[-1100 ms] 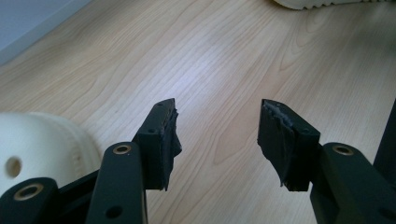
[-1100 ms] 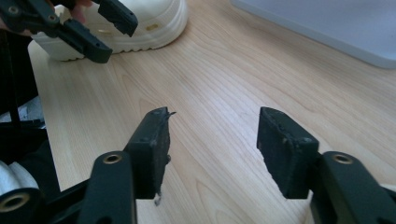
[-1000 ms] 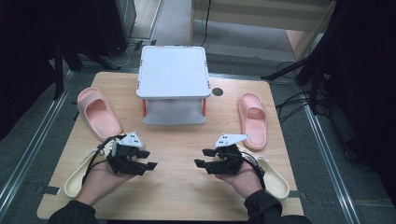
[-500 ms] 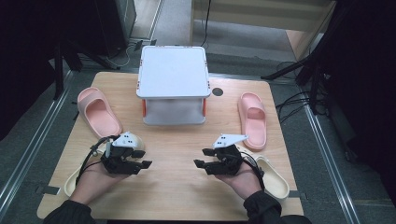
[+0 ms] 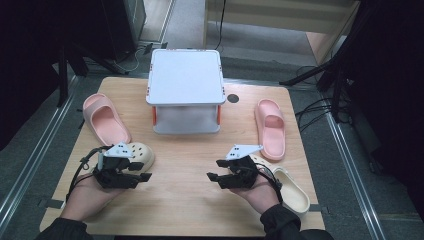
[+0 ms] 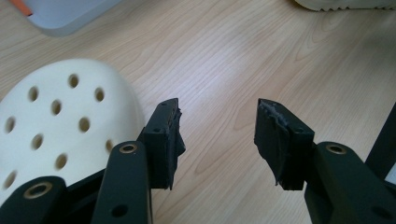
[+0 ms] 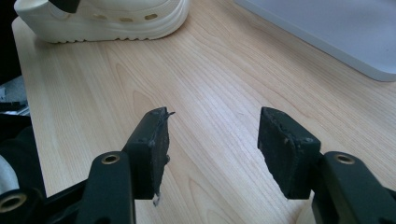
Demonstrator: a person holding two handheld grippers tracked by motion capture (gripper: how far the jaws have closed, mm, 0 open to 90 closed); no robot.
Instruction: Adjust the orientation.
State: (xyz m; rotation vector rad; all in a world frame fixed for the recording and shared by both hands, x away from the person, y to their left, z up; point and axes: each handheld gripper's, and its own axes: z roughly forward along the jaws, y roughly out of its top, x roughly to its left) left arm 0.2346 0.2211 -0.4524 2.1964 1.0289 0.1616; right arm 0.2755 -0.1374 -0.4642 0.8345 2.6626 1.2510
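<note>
Left tongs (image 5: pixel 142 172) have shifted left, off the cream clog (image 5: pixel 140 155) now just behind them; right tongs (image 5: pixel 214 176) have been widening. Both stand apart, empty. Probably a release, though contact is unclear.

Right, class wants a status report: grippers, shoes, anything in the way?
Left gripper open, empty, beside cream clog. Right gripper open, empty, jaws just been opening. Second cream clog by right hand. Bare table between the grippers.

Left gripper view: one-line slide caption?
Left gripper, jaws open over bare wooden table, with a cream perforated clog just beside one jaw.
</note>
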